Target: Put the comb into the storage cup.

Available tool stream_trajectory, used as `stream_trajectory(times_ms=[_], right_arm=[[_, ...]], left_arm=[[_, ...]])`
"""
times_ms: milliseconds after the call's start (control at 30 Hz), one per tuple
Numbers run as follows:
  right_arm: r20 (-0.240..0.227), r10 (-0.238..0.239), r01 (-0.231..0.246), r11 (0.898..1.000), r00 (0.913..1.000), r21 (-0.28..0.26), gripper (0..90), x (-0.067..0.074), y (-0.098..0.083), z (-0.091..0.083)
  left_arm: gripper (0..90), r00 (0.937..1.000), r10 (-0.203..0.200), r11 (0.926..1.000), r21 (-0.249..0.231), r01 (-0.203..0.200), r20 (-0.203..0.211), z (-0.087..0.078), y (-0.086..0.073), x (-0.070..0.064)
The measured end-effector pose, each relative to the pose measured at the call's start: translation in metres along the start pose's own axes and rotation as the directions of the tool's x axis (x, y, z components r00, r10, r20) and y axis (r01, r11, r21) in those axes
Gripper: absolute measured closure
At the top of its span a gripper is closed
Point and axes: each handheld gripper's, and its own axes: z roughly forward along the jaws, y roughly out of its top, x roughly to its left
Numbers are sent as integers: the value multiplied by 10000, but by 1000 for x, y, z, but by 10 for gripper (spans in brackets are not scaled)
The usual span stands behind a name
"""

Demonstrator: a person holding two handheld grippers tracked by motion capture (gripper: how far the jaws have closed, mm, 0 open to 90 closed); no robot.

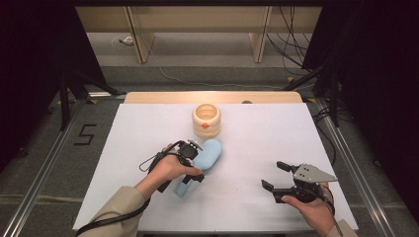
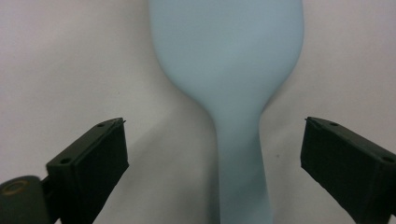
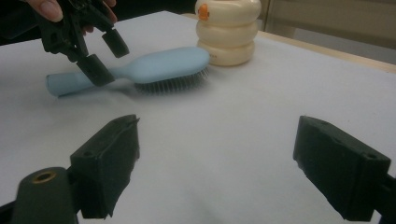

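Observation:
A light blue hairbrush [image 1: 210,153] lies bristles down on the white table cover [image 1: 267,133], its handle pointing toward the person. My left gripper [image 1: 193,165] is open and hangs over the brush's thin neck. In the left gripper view [image 2: 215,149] one jaw stands on each side of the handle [image 2: 240,163], with a gap between pad and handle on both sides. The right gripper view shows that gripper [image 3: 106,57] straddling the brush [image 3: 163,63]. My right gripper [image 1: 274,176] rests open near the front right of the table, nothing between its jaws [image 3: 215,158].
A cream ringed container [image 1: 206,119] with an orange mark stands just behind the brush head, seen also in the right gripper view [image 3: 229,30]. The table's wooden back edge [image 1: 212,97] shows beyond the cover. Black frames and cables flank the table.

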Motion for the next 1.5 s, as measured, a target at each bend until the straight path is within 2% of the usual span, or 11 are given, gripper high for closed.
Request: stream_trajectory(times_ms=[233,367,567,733,900,1500], right_arm=[[2,4,-4,10000,10000,7,154,0,0,0],[8,-5,5,10000,10000,10,154,0,0,0],[9,-7,7,10000,10000,32,154,0,0,0],[13,-10,10,10000,10000,41,154,0,0,0],[14,3,-3,10000,10000,47,154,0,0,0],[6,8,-8,10000,10000,68,154,0,-1,1]], left_arm=[[157,9998,-117,9999,57,118,-147,3,2,-3],[219,9999,-127,9999,86,127,-45,4,2,-5],[311,9996,-224,9995,226,227,-156,5,2,-6],[438,9996,-270,9994,202,270,-16,5,4,-9],[509,9993,-385,9988,292,385,1,8,6,-8],[659,9975,-617,9963,615,595,344,11,9,-5]])
